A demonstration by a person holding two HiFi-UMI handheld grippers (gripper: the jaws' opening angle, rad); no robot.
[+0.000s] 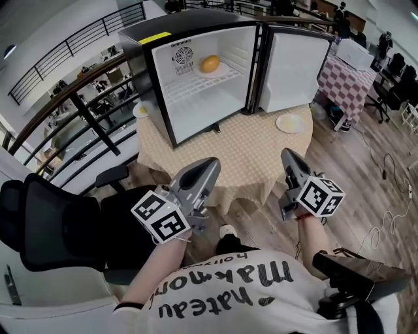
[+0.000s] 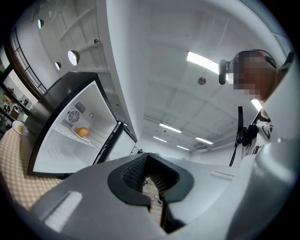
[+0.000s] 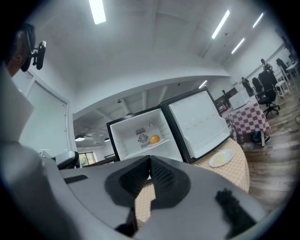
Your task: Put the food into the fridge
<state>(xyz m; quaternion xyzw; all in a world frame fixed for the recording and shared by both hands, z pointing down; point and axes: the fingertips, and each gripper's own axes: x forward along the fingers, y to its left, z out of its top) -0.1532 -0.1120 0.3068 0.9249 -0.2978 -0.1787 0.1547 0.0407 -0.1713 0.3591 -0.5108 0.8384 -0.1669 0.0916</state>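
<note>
Jaws clenched empty on left gripper (image 1: 211, 164), right gripper (image 1: 287, 154), both back from table (image 1: 261, 160) edge, fridge (image 1: 189, 19) open.

**Upper centre:** fridge (image 1: 238, 45), black shell with a yellow label on top and a white interior; the food (image 1: 209, 63) on its shelf is orange-yellow.
**Centre:** table (image 1: 248, 153) under a fine cream-and-tan check cloth; plate (image 1: 290, 122) at its right edge, white with a pale yellow centre.
**Upper right:** checked cloth (image 1: 343, 81), dark red and white.
**Lower half:** left tongs (image 1: 212, 163) and right tongs (image 1: 287, 154), grey with black ribbed pads (image 2: 133, 173) and black-and-white square-marker cubes.
**Right:** floor (image 1: 366, 163), brown wood planks.
</note>
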